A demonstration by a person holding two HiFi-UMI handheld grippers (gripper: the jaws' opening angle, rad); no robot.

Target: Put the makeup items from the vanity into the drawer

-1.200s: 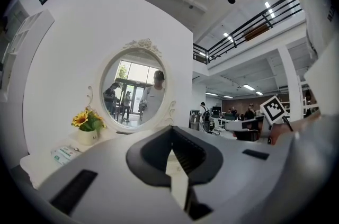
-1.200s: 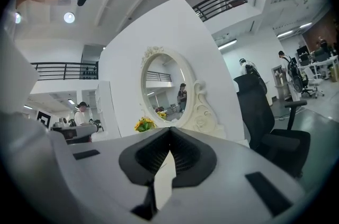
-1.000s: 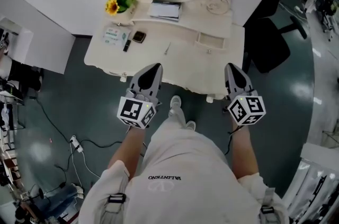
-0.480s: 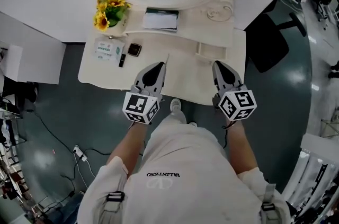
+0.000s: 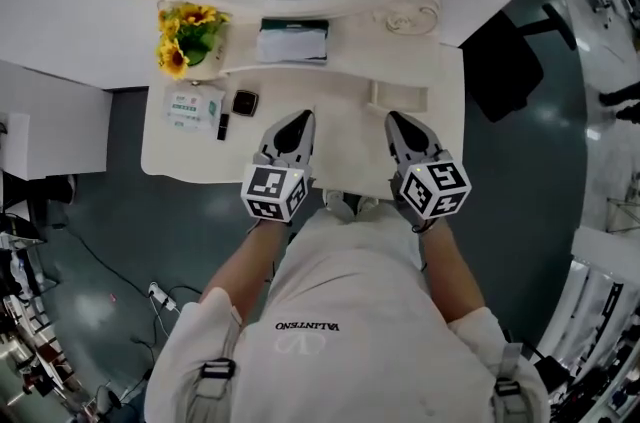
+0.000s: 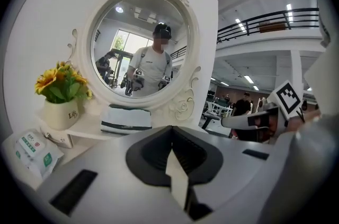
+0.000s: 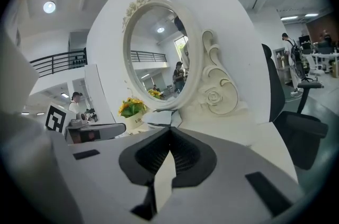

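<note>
Above the vanity (image 5: 345, 143) top, I hold the left gripper (image 5: 302, 116) and right gripper (image 5: 392, 117) clenched tight (nothing between either pair of jaws); the makeup items (image 5: 245, 102) lie left of them, untouched.

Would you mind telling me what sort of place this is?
Probably a lab or office hall, not a bedroom: the cream vanity table sits on dark grey flooring, beside a black office chair, with a black-railed mezzanine beyond.

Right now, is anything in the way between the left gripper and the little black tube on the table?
Nothing visible. Bare table lies between the shut left gripper and the black tube; the small dark case sits just beside that path.
</note>
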